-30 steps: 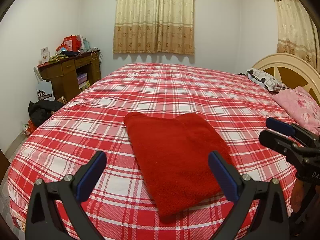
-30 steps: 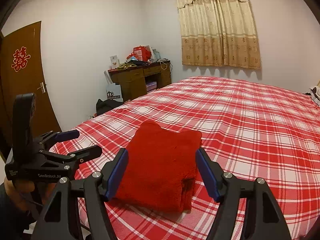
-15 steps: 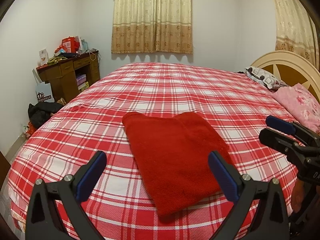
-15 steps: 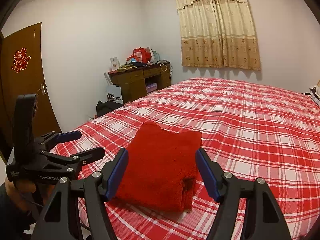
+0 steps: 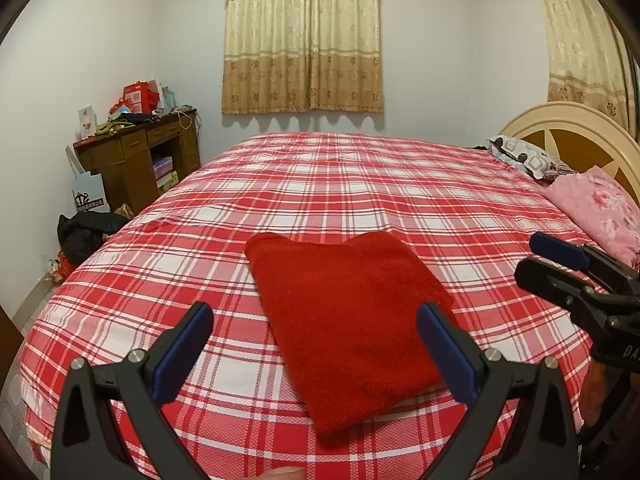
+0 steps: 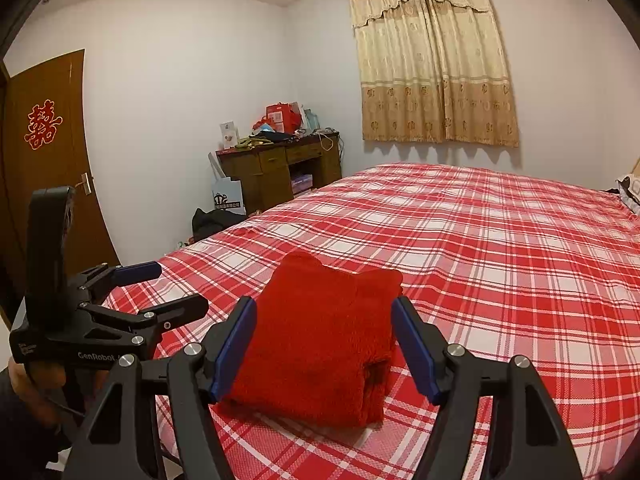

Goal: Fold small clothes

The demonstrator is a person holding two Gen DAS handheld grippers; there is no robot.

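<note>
Currently I see the folded red garment [image 5: 348, 320] at centre frame on the plaid bed [image 5: 360, 184]; left gripper [image 5: 314, 350] and right gripper [image 6: 324, 348] both spread wide, empty.

left gripper [image 5: 314, 344]: jaws wide apart, above bed [image 5: 360, 184], holds nothing | red cloth [image 5: 348, 320]: folded, flat on bed | right gripper [image 5: 548, 264]: at right edge, apart from cloth

Home bedroom, plaid-covered bed [image 5: 360, 184], curtains [image 5: 302, 36], seemingly cluttered desk [image 6: 276, 164]
</note>
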